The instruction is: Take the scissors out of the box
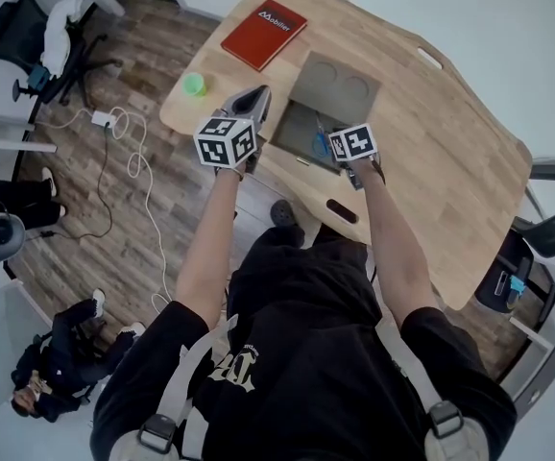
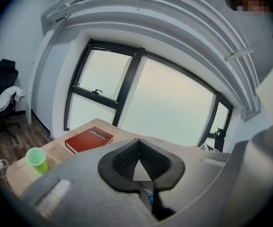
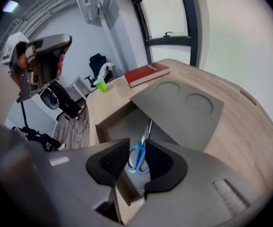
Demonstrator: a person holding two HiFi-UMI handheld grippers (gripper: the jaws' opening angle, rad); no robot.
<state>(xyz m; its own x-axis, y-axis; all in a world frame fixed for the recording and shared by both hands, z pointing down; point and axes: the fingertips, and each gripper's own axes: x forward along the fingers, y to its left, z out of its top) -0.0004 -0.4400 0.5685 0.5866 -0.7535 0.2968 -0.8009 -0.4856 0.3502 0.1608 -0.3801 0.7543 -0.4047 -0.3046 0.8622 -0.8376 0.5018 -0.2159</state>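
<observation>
The right gripper (image 3: 137, 142) is being held tilted down over the open grey box (image 3: 109, 124) on the wooden tabletop (image 3: 250, 126), its fingers standing apart and pressing on nothing. The blue-handled scissors (image 3: 139, 148) are being seen through the gap between those fingers, lying flat on the floor of the box. The left gripper (image 2: 138, 141) is being held beside the box, fingers closed together and empty, with a red book (image 2: 89, 140) and a green cup (image 2: 37, 160) beyond.
</observation>
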